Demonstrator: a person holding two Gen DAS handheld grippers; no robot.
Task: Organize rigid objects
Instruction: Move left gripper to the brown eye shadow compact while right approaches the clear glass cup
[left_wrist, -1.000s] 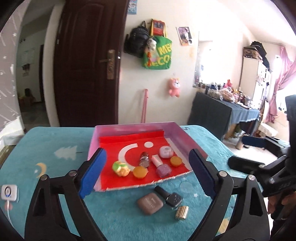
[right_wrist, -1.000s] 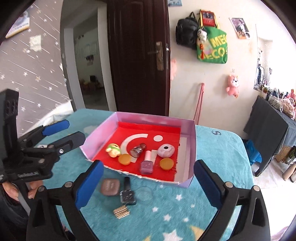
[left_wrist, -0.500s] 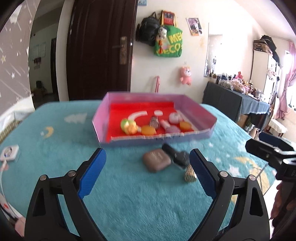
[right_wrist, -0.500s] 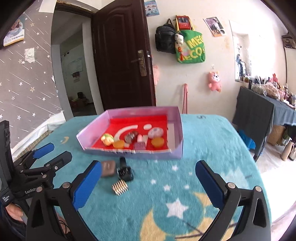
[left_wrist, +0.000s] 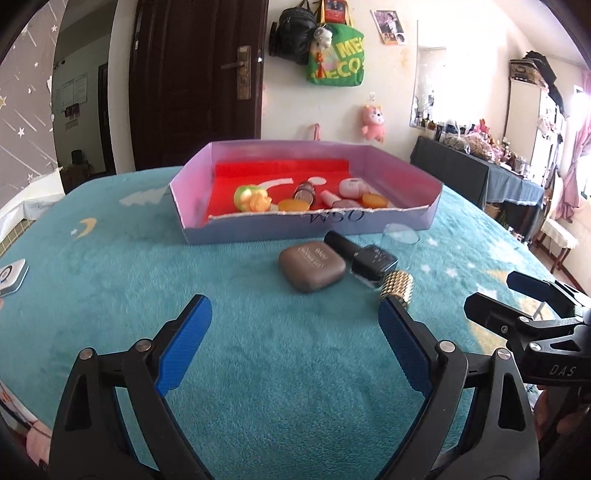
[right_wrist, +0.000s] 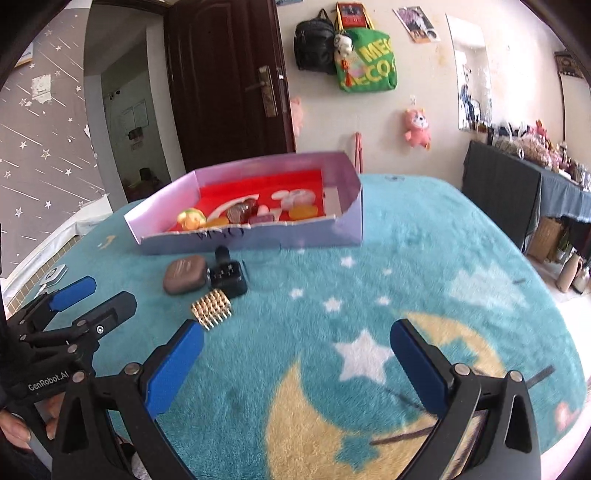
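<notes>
Left gripper (left_wrist: 295, 328): fingers spread wide, holding nothing, low over the teal blanket covering the table (left_wrist: 110, 295).

Ahead of it, three loose items lie grouped on the blanket, just in front of the box. From the left: a brown rounded case (left_wrist: 312, 266), lying flat. Touching its right side, a dark nail polish bottle (left_wrist: 364, 256) lies on its side, long axis running from its black cap, nearest the box, to its square body toward the camera. At the bottle's base sits a gold studded cylinder (left_wrist: 396, 289), just beyond the left gripper's right finger tip. A clear round disc (left_wrist: 400, 233) stands close to the box's front right corner.

The purple box (left_wrist: 236, 230) with red lining holds a yellow-green toy (left_wrist: 252, 198), two orange discs, a dark small bottle, a pink bottle and a pale round item in a row along the front wall. That front wall stands between the loose items and the interior.

Right gripper (right_wrist: 295, 345): fingers spread wide, empty, well right of the group, over a star print.
</notes>
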